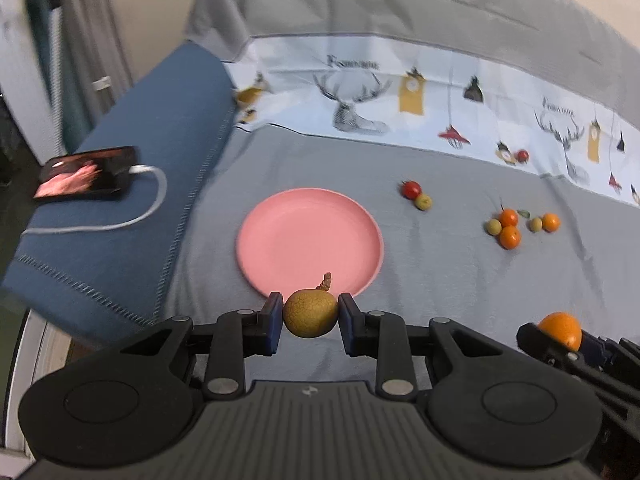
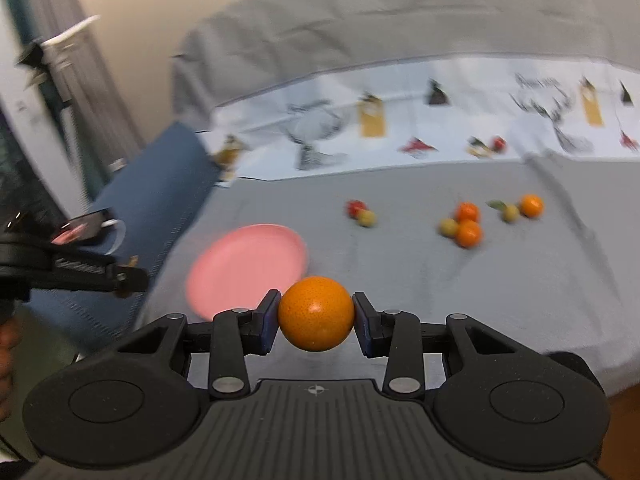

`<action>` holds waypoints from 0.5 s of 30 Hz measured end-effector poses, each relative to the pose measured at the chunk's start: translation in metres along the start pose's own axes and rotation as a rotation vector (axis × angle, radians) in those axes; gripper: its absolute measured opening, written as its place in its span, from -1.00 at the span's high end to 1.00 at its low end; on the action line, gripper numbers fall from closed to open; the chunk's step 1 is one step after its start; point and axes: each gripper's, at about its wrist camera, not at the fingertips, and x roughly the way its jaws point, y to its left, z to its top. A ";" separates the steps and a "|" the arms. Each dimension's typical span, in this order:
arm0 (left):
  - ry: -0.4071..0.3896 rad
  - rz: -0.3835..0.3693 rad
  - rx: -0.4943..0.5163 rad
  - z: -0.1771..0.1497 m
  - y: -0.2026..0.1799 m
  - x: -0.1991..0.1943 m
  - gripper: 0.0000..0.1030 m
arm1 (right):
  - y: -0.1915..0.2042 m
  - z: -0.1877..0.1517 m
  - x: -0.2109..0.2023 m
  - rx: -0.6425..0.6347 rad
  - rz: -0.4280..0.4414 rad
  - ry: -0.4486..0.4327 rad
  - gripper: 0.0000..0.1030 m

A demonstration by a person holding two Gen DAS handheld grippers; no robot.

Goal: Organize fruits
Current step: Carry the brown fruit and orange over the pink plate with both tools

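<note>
Fruit rides in both grippers above the grey bed (image 1: 440, 280) near the empty round pink plate (image 1: 310, 240), apparently bound for it: left gripper (image 1: 310, 318) pinching a brownish-yellow stemmed round fruit (image 1: 310, 314), right gripper (image 2: 316, 314) clamping a smooth orange citrus (image 2: 316, 312).

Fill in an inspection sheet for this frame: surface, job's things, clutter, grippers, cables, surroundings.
Surface: grey bedspread with a printed white band behind.
Job's things: pink plate, empty; loose small fruits, orange, green and red, on the spread right of it.
Clutter: phone on a blue blanket.
Grippers: left hand-held gripper shut on a brown stemmed fruit; right hand-held gripper shut on an orange.
Cables: white charging cable plugged into the phone.
Surroundings: curtain and wall, blurred.
</note>
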 end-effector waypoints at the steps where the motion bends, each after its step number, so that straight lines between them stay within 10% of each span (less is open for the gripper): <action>1: -0.011 0.001 -0.011 -0.004 0.006 -0.007 0.36 | 0.009 -0.002 -0.005 -0.023 0.010 -0.010 0.22; 15: -0.103 0.029 -0.080 -0.055 0.058 -0.059 0.36 | 0.076 -0.027 -0.058 -0.242 0.066 -0.090 0.22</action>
